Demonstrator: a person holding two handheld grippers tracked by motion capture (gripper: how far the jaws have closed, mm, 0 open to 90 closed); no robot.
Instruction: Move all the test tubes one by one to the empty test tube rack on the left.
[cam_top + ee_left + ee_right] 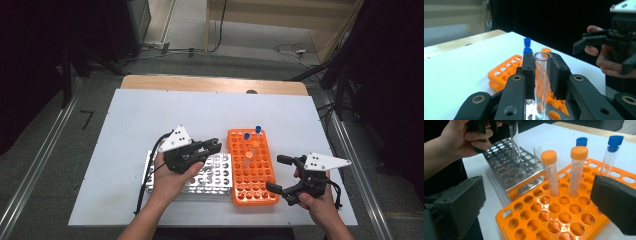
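Tube [541,75] in left gripper [542,72]: clear, glossy, glass or plastic, cannot tell which; no cap. Gripper pads [557,75]: black, matt, foam-like. Gripper links: black plastic, slight sheen, brass-coloured rivets. Orange rack [564,217]: smooth, glossy plastic. Silver rack [511,170]: shiny metal, reflective. Capped tubes [551,176]: clear, orange and blue plastic caps. Table [150,115]: white, matt, smooth; far edge bare wood. Right gripper [280,175]: grey plate matt.

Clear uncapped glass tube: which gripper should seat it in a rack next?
Left. The left gripper is shut on the clear uncapped glass tube, above the silver metal rack. The right gripper is open, empty, beside the orange plastic rack.
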